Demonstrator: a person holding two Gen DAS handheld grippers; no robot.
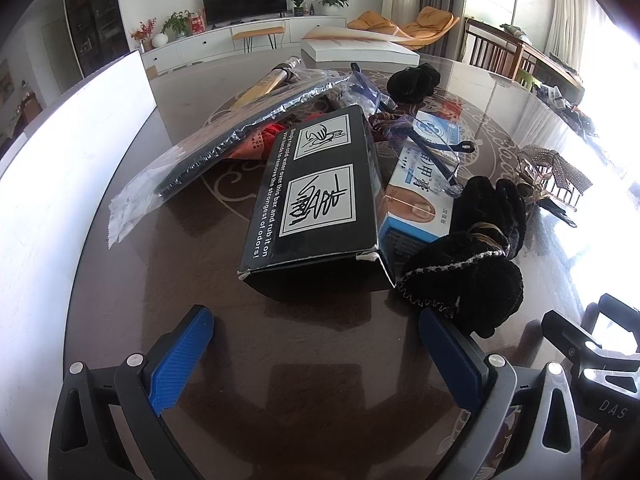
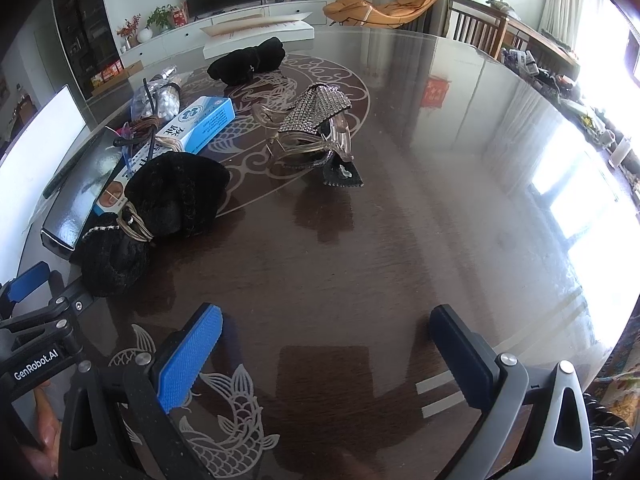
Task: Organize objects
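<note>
Left gripper [image 1: 316,344]: our jaws are wide apart, holding nothing.
Right gripper [image 2: 326,352]: same, wide apart with nothing inside.
Things: black box [image 1: 320,196], blue box [image 2: 208,120], black bow [image 2: 160,208] and sparkly clip [image 2: 316,128] lie jumbled on the table [image 2: 400,220].
Done: we think nothing yet.

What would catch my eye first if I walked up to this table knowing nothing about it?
Probably the black box with white scribble pictures, lying in the middle of the clutter on the glossy dark table. Just right of it sits a fuzzy black hair bow, partly covering a blue and white carton. Further right, alone on the table's pale pattern, a sparkly rhinestone hair claw glints, while both the left gripper and right gripper are open and empty.
</note>
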